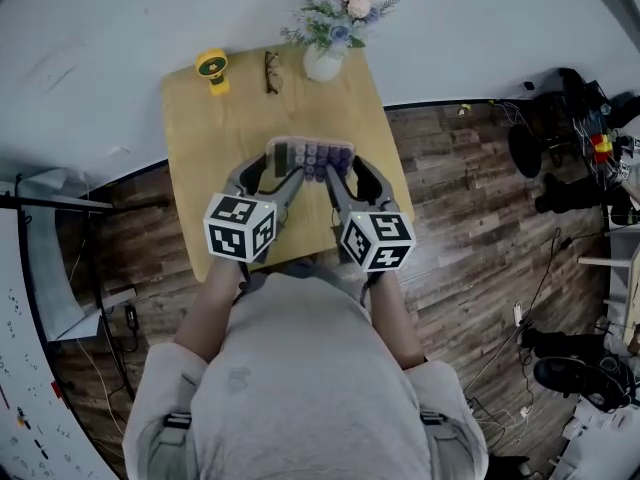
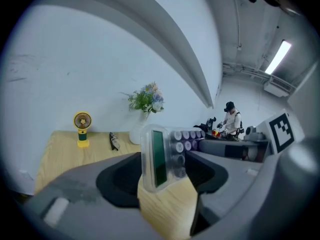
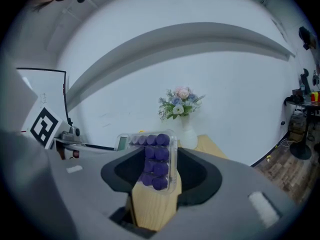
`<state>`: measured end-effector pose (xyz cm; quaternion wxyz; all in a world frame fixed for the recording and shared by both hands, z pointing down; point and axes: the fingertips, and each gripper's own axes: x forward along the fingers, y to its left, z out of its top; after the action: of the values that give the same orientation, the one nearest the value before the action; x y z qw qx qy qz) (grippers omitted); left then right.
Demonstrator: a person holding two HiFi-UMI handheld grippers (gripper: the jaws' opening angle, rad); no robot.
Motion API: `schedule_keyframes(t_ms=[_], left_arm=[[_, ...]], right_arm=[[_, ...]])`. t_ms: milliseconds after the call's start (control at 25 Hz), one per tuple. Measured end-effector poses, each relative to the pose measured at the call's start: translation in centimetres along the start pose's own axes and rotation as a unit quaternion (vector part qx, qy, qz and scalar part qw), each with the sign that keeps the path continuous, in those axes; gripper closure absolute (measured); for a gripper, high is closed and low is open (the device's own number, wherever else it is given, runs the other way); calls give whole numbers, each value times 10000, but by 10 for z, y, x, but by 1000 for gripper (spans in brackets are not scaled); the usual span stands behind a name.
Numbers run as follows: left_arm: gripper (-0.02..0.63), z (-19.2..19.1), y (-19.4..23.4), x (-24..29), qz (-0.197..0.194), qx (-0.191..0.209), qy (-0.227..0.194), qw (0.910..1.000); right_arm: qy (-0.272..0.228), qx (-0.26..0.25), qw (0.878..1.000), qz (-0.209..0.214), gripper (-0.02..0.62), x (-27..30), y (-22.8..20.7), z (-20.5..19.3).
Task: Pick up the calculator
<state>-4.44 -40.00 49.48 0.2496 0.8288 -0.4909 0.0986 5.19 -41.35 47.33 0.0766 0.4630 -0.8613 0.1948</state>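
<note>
Head view: your left gripper (image 1: 283, 170) clamps the calculator (image 1: 311, 154) at its screen end, your right gripper (image 1: 341, 172) at the key end. Probably light, rigid, slick plastic; hold the edges.

Left gripper (image 1: 278, 168) clamped on the display end of the calculator (image 1: 310, 154). Right gripper (image 1: 338, 171) clamped on its keypad end. Left forearm (image 1: 208, 308) and right forearm (image 1: 392, 313) extend forward, converging on the calculator, grippers pitched slightly downward.
</note>
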Motion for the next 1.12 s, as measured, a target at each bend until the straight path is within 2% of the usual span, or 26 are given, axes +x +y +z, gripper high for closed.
schedule_keyframes(t_ms=[400,1120], left_arm=[[327,35,-31,-17,-421,611,-339,9967],[327,70,-80,-42,-1112,1179,-759,9839]], right_arm=[[-646,-223,9968,-414,393,-39,9,34],[-1339,-553,9839,-1048,393,-98,21,69]])
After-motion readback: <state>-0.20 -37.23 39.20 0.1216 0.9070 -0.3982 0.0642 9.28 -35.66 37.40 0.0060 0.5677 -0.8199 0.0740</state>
